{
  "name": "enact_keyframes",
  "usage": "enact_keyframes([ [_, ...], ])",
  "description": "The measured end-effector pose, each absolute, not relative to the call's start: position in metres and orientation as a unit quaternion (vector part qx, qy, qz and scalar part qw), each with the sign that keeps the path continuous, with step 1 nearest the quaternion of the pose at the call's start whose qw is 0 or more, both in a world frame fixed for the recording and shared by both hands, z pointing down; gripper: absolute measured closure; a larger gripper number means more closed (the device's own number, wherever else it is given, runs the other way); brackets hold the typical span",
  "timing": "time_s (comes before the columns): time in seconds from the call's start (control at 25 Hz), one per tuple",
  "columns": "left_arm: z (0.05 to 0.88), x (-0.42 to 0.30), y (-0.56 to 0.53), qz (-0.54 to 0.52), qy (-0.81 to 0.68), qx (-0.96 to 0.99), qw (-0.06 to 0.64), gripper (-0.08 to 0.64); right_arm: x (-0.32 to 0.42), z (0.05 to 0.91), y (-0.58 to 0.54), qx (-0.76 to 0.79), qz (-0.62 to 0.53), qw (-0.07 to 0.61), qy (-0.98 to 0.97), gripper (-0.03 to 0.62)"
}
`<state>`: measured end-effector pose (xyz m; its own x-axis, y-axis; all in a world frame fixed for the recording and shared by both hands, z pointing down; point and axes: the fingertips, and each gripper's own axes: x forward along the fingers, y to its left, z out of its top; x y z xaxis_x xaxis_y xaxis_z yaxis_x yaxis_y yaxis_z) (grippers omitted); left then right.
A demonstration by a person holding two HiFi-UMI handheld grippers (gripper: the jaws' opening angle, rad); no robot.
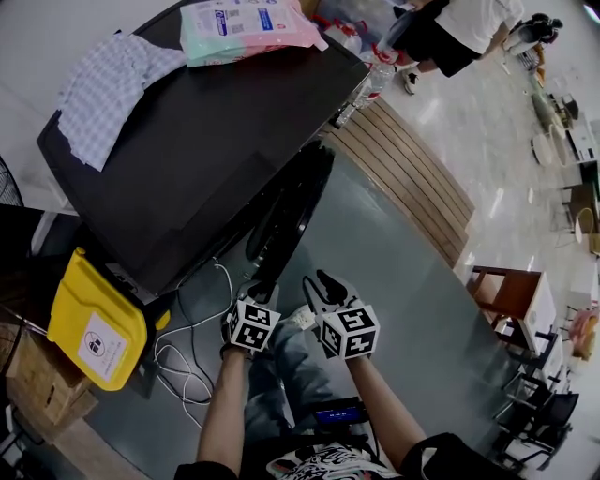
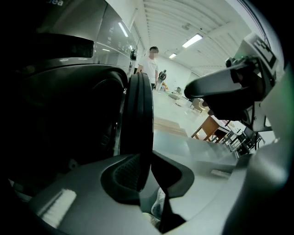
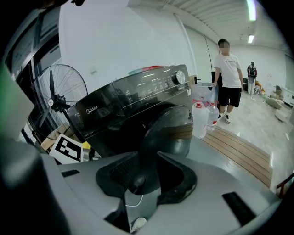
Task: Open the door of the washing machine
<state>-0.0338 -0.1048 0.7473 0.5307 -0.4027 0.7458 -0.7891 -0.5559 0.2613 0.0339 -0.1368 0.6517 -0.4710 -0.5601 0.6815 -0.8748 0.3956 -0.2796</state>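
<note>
Black, glossy door (image 1: 291, 211) is standing swung well out from the front of the washing machine (image 1: 187, 141), edge-on from above, with a thick dark rim and a bulging round window. Left gripper (image 2: 143, 176) is pinching the door's lower rim between its pads, probably to swing it on the hinge. Right gripper (image 3: 147, 181) is hovering just beside the door, jaws spread and gripping nothing, likely on standby. Opening is looking nearly done. A checked cloth (image 1: 112, 89) and a pink-and-teal pack (image 1: 244, 28) are lying on top of the machine. A yellow plastic container (image 1: 94, 319) and a white cable (image 1: 187, 352) are sitting by its front corner.
</note>
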Motion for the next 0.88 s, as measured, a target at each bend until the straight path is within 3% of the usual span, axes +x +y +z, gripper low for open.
enact_keyframes([
  [0.44, 0.738, 0.045, -0.073, 0.313, -0.258, 0.863, 0.302, 0.462, 0.058, 0.670, -0.160, 0.498, 0.302, 0.289, -0.760, 0.423],
  [0.64, 0.737, 0.019, -0.077, 0.290, -0.296, 0.847, 0.333, 0.443, 0.074, 0.673, -0.155, 0.500, 0.276, 0.311, -0.760, 0.459],
  [0.88, 0.738, -0.020, -0.101, 0.271, -0.366, 0.822, 0.341, 0.448, 0.096, 0.674, -0.154, 0.498, 0.283, 0.318, -0.756, 0.426],
])
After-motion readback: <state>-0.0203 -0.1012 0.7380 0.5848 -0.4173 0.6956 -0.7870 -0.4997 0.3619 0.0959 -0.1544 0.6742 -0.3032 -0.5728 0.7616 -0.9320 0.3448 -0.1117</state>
